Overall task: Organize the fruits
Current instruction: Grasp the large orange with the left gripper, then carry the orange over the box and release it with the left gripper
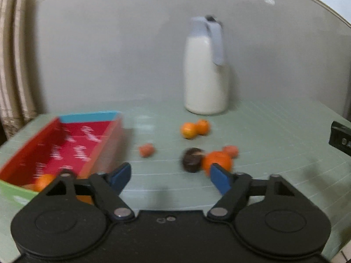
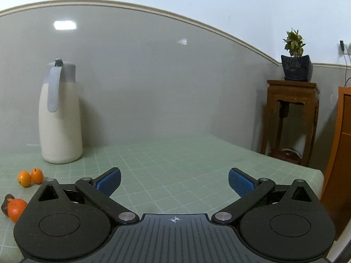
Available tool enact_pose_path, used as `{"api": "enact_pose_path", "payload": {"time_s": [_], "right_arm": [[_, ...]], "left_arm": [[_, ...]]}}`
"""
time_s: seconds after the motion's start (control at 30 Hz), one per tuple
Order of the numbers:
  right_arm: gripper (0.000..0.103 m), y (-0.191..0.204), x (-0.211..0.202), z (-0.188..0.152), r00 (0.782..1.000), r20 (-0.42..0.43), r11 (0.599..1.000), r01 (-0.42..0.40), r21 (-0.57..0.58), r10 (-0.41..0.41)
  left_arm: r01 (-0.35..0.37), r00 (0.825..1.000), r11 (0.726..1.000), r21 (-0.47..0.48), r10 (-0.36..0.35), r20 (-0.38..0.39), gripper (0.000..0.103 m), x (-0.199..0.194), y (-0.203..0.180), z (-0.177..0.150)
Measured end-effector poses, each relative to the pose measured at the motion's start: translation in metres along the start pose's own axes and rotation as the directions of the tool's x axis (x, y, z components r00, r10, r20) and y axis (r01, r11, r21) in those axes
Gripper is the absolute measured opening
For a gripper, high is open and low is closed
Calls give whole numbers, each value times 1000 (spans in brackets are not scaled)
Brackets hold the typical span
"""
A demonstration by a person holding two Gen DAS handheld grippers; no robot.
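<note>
Loose fruit lies on the green table (image 1: 274, 131): two small oranges (image 1: 194, 128), a small reddish fruit (image 1: 146, 149), a dark brown fruit (image 1: 191, 160), a larger orange (image 1: 217, 161) and another reddish fruit (image 1: 231, 150) behind it. A red box (image 1: 87, 140) with a blue end stands at the left, an orange (image 1: 43, 180) inside its near corner. My left gripper (image 1: 171, 177) is open and empty, its right fingertip just in front of the larger orange. My right gripper (image 2: 175, 179) is open over bare table, the two small oranges (image 2: 29, 177) and larger orange (image 2: 16, 209) far to its left.
A tall white flask (image 1: 206, 72) with a grey lid stands by the wall behind the fruit, also the flask (image 2: 60, 120) in the right wrist view. Beyond the table's right edge (image 2: 316, 175) are a wooden stand (image 2: 291, 118) with a potted plant (image 2: 296, 65) and an orange cabinet (image 2: 342, 153).
</note>
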State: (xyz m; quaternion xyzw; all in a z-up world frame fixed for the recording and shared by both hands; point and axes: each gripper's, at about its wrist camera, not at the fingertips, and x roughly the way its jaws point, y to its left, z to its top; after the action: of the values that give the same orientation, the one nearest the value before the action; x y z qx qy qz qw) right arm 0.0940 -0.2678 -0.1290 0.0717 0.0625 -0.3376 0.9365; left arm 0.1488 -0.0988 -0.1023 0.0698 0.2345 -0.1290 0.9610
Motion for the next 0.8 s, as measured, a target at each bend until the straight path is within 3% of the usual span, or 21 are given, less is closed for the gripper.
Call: {"api": "enact_pose_path", "payload": {"time_s": [0.23, 0.4, 0.47, 0.53, 0.8], "right_arm": [[103, -23, -3, 6, 1000, 25, 999, 3, 54, -5], [103, -33, -6, 14, 1000, 9, 996, -15, 82, 15], [103, -35, -6, 14, 1000, 7, 996, -21, 88, 20], [103, -37, -5, 15, 999, 4, 995, -32, 95, 32], [103, -35, -4, 15, 997, -8, 992, -72, 106, 73]], "left_arm": [[21, 998, 1000, 8, -20, -62, 51, 36, -39, 3], [11, 996, 1000, -1, -11, -90, 50, 50, -48, 3], [11, 994, 1000, -10, -12, -104, 45, 55, -50, 3], [15, 993, 1000, -12, -16, -116, 33, 60, -51, 2], [6, 996, 1000, -22, -7, -87, 32, 56, -49, 1]]}}
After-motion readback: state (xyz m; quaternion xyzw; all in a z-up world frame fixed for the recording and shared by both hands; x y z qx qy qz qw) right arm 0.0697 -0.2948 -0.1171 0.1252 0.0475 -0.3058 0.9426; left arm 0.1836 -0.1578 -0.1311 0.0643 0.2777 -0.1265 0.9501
